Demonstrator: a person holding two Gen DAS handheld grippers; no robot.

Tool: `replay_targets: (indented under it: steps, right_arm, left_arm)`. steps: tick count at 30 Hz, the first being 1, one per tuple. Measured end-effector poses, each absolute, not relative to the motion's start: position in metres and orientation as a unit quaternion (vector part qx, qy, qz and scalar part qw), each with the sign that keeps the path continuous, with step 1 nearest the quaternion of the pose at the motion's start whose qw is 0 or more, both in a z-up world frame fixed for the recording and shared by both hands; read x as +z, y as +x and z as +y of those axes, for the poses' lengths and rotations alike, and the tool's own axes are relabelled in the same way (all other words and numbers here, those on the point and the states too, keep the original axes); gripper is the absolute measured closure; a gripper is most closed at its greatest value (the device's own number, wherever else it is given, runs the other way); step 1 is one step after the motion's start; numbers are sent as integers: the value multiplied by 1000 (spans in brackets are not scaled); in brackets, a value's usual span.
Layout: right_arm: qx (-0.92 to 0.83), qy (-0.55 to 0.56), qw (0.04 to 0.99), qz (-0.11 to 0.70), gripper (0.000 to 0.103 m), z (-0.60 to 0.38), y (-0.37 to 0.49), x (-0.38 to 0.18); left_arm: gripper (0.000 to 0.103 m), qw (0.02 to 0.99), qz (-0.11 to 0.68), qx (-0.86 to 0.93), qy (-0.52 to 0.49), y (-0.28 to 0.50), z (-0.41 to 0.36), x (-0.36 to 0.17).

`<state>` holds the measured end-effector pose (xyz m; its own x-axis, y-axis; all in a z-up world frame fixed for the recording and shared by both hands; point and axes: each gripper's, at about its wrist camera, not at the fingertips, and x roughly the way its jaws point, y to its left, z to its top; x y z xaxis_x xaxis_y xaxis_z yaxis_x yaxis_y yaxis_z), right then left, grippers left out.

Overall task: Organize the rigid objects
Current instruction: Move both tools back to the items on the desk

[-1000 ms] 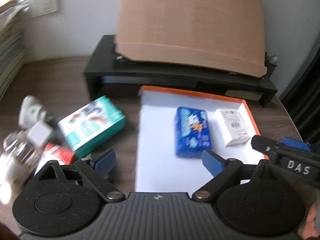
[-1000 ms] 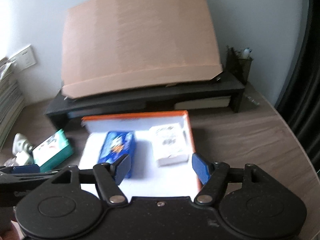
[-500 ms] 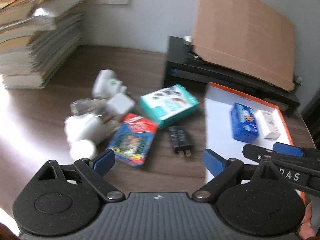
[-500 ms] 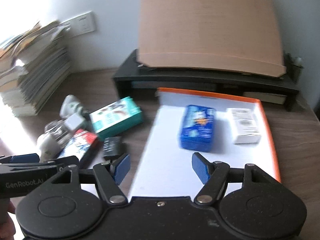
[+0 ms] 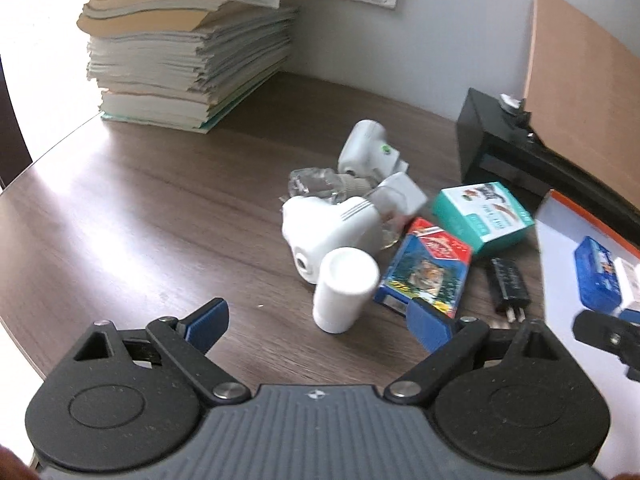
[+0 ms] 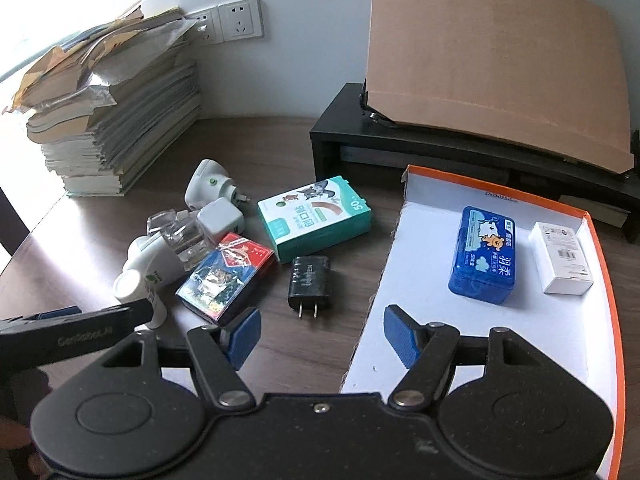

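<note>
A heap of small items lies on the dark wood desk: a teal box [image 6: 316,218], a red and blue card pack [image 6: 226,276], a black plug adapter [image 6: 309,280], a white bottle [image 5: 345,288], white plug devices [image 5: 328,228] and a clear plastic piece [image 6: 176,232]. To the right, a white tray with an orange rim [image 6: 600,272] holds a blue tissue box [image 6: 485,254] and a small white box [image 6: 562,256]. My left gripper [image 5: 318,322] hangs open just in front of the white bottle. My right gripper [image 6: 320,334] is open and empty, straddling the tray's left edge.
A tall stack of books and papers [image 6: 116,120] fills the back left corner under wall sockets [image 6: 234,20]. A black monitor stand [image 6: 460,152] with a cardboard sheet [image 6: 496,60] leaning on it runs along the back right.
Both grippers have swung left, away from the tray and toward the heap of loose items. The book stack has come into view. Both jaws stay just as wide.
</note>
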<state>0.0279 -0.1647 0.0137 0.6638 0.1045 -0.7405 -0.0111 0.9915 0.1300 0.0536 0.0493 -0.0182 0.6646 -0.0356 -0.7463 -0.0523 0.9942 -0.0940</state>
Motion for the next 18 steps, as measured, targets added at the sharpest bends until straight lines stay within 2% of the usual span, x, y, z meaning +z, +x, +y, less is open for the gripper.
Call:
replay_targets:
  steps: [6,12,18]
  right_arm:
    - [30,56,907,416,22,-168,29,8]
    - [23,60,902,427,22,-172,30,2]
    - [26,56,901,430,22,-169,31,1]
  left_arm:
    - [5,908,417,10,-52,63,49,-28]
    - [11,904,425,11,-45,71,45,-34]
    - [27,901,432,6,-47,76,45,-38]
